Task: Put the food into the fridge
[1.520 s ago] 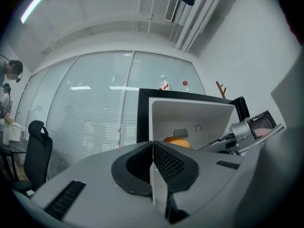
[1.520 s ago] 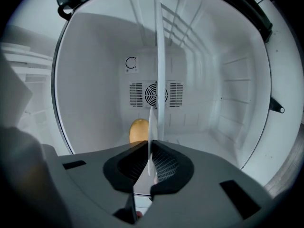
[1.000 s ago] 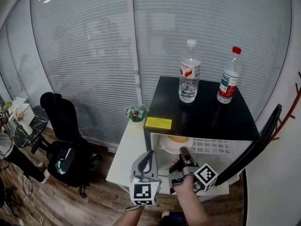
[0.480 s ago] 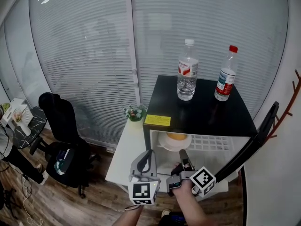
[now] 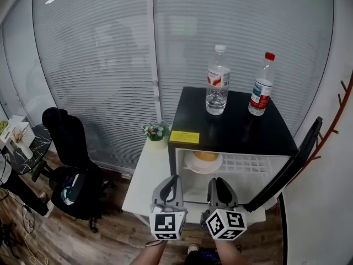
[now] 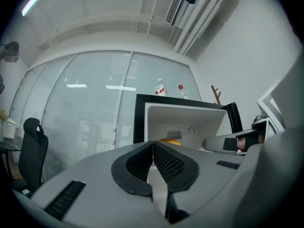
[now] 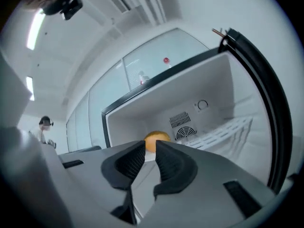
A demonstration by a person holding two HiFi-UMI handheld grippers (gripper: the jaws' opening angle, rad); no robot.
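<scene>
The orange food [image 5: 207, 155] lay on a white plate [image 5: 192, 166] at the near-left end of the wire shelf [image 5: 251, 163] inside the fridge [image 5: 231, 130], so the putting-in looked done. The door [image 5: 288, 165] stood wide at 3 o'clock of the opening, probably to give the grippers room.

Both grippers hung outside the opening at 6 o'clock, side by side, aimed toward 12 o'clock at the plate. The left gripper [image 5: 174, 180] was clenched on nothing, its pads meeting. The right gripper [image 5: 219, 184] was empty too. Its jaws were closing with a narrow gap between them, and the food sat far beyond, not within.

A clear bottle [image 5: 218, 81] and a red-capped bottle [image 5: 260, 87] stood on the fridge top, apart from the task.

Only the head view gave this layout and the plate's rim. Only the gripper views showed the vent [image 7: 183, 127] and dial [image 7: 203, 105] on the back wall behind the food.
</scene>
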